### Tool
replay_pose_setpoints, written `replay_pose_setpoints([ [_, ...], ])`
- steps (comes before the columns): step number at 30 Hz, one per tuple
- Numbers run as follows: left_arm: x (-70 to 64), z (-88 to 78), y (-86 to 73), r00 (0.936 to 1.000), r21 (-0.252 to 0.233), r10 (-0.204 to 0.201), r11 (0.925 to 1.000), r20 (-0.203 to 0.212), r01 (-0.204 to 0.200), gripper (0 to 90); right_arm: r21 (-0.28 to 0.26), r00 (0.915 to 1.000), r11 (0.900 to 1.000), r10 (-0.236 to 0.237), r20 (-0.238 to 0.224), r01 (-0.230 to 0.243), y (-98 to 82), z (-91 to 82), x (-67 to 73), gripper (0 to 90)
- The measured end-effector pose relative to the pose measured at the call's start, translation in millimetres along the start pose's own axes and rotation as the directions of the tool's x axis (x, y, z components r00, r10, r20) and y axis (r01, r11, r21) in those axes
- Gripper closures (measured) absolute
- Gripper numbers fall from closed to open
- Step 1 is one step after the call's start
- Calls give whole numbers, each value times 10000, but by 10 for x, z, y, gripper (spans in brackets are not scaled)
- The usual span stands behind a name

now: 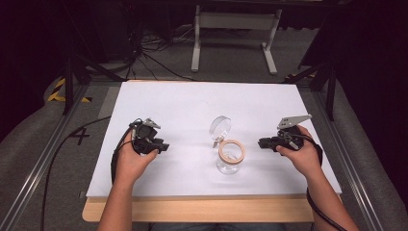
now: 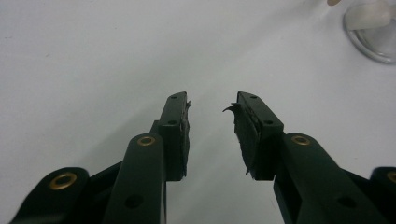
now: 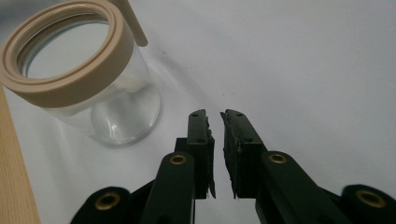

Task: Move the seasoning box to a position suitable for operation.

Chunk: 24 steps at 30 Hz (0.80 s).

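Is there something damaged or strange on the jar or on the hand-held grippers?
The jaw pads look worn: on the left hand-held gripper torn black rubber curls off the pad edge, and the right hand-held gripper has ragged pad edges too. The glass jar stands upright with its hinged lid swung open; nothing is spilled.

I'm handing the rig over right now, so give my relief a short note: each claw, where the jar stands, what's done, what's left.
Left claw: open, empty, resting low over the white mat, apart from the jar.
Right claw: jaws nearly together with a thin gap, gripping nothing, just beside the jar.
Glass jar: upright mid-mat between both claws, hinged lid swung open behind it, tan seal ring on the mouth.
Done: lid is open.
Left: probably closing or moving the jar; neither claw touches it yet.
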State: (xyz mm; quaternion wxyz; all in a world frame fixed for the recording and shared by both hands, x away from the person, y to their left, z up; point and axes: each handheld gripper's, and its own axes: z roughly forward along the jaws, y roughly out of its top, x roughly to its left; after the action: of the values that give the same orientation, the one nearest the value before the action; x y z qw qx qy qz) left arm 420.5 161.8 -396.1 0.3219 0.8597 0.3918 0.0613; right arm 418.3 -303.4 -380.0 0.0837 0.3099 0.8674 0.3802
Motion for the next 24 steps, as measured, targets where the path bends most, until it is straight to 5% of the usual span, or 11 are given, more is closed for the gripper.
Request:
replay_pose_setpoints([
  [9, -124, -91, 73, 9989, -184, 453, 9988, 145, -450, 650, -72, 9999, 9999, -85, -84, 84, 12, -14, 19, 821],
  [24, -179, -189, 95, 9983, -302, 466, 9985, 339, -456, 647, 7, 9991, 9998, -194, -377, 195, 35, 53, 85, 872],
])
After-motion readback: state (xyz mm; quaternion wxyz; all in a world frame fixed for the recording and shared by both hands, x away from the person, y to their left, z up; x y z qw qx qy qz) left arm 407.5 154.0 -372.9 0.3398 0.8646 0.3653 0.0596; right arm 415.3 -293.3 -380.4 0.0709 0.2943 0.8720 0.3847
